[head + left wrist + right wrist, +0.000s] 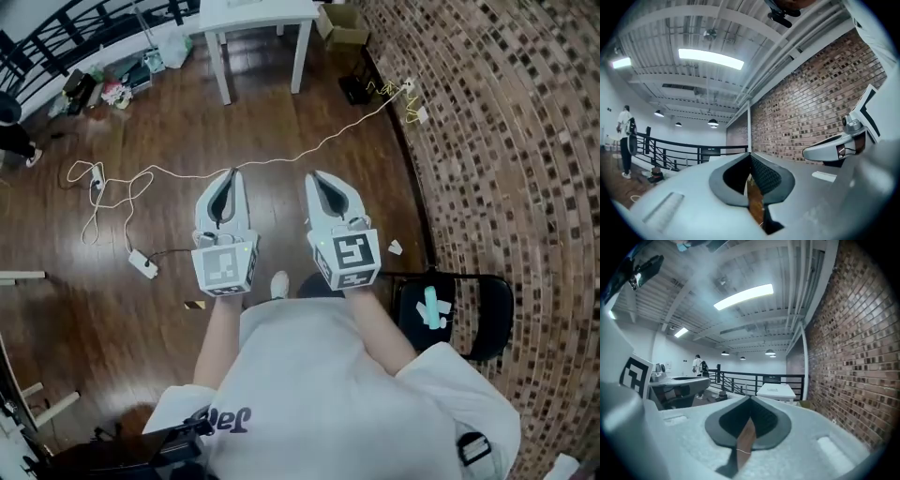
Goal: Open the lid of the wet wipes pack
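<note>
I hold both grippers level in front of me, side by side over the wooden floor. The left gripper (232, 174) is shut, its tips meeting with nothing between them, as the left gripper view (750, 153) also shows. The right gripper (312, 175) is shut and empty too (750, 398). A small pale green and white object (431, 307) lies on the seat of a black folding chair (487, 314) to my right, behind both grippers. I cannot tell whether it is the wet wipes pack. Neither gripper view shows it.
A brick wall (506, 141) runs along the right. A white table (253, 19) stands ahead, with a cardboard box (342, 23) beside it. A white cable (112, 187) and power strip (143, 263) lie on the floor at left. A person (626, 140) stands far off by a black railing (670, 152).
</note>
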